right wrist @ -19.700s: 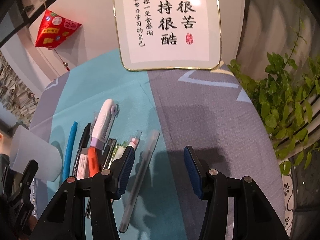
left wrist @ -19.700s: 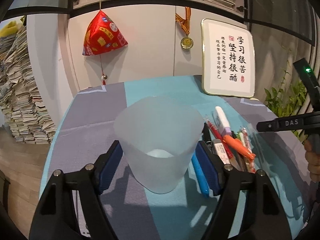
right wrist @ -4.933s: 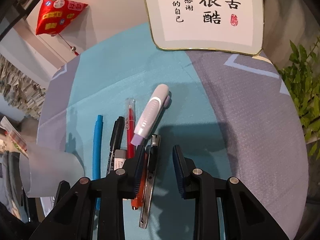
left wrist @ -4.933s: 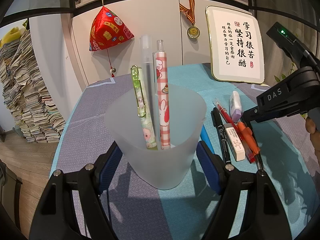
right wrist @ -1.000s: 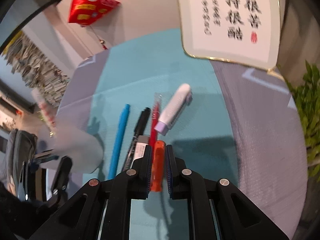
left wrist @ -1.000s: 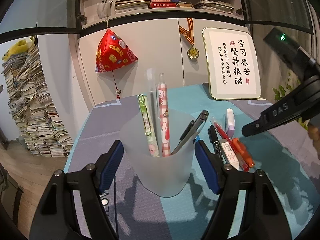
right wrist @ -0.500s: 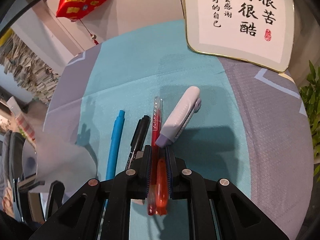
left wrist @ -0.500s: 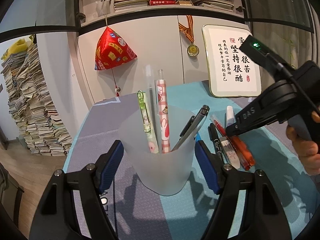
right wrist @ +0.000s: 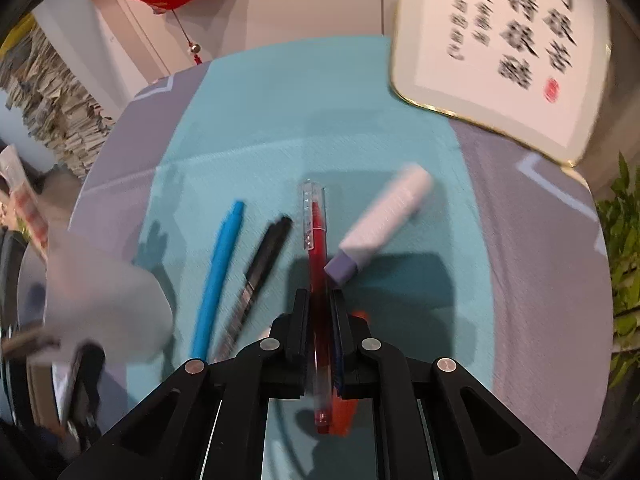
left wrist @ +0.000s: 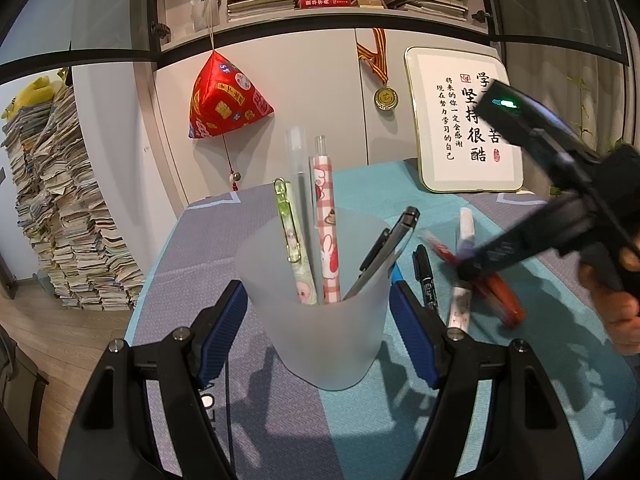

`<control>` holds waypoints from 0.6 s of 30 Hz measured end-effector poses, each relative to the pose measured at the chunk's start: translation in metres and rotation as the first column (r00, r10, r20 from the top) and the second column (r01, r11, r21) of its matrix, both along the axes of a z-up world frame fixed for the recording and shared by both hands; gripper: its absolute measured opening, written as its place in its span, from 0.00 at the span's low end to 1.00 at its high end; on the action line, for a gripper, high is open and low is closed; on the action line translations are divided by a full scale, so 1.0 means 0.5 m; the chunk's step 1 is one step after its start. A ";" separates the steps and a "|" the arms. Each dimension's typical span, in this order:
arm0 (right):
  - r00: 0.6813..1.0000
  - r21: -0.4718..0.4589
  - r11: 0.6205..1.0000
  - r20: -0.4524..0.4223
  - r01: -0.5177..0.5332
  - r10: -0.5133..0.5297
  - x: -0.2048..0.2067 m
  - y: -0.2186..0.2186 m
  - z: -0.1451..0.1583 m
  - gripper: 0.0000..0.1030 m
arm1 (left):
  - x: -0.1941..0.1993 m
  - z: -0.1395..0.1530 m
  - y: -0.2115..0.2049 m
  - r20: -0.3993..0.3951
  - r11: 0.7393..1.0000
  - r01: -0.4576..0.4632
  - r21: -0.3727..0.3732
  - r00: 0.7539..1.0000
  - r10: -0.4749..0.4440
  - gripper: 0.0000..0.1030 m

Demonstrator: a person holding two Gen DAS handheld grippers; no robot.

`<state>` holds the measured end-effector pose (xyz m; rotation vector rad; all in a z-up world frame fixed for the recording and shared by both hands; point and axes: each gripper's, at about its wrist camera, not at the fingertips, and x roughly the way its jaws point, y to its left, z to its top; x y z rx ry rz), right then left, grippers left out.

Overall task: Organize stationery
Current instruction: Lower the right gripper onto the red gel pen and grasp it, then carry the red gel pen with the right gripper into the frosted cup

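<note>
We've got our left gripper (left wrist: 318, 312) spread wide around the frosted cup (left wrist: 316, 304), blue pads sitting just off its sides, so there's a sliver of slack on both flanks and we can't tell if either pad touches. The cup stands upright on the teal-and-grey tablecloth (left wrist: 400, 420) and holds four pens, three standing nearly straight up and a dark one leaning right over the rim. Our right gripper (right wrist: 320, 312) is pressed together on the red pen (right wrist: 318, 240), pinching it around mid-barrel. Its long axis runs straight along the fingers, clear capped end pointing away from us toward the framed calligraphy board (right wrist: 500, 48), the other end poking back under the jaws next to an orange marker (right wrist: 344, 412). It's tight in there: the black pen (right wrist: 260, 268) and blue pen (right wrist: 220, 276) lie just left of it, roughly parallel, and the white-and-purple correction tape (right wrist: 380, 224) angles off just to the right. Further right the cloth is bare up to the table edge by the plant (right wrist: 624, 240).
</note>
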<state>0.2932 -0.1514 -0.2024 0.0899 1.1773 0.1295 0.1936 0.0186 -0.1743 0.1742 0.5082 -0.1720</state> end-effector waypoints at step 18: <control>0.993 -0.001 0.993 -0.013 -0.117 0.117 -0.200 -0.067 0.029 0.11 | 0.000 -0.003 0.001 -0.005 1.000 -0.001 -0.002 1.000 0.001 0.71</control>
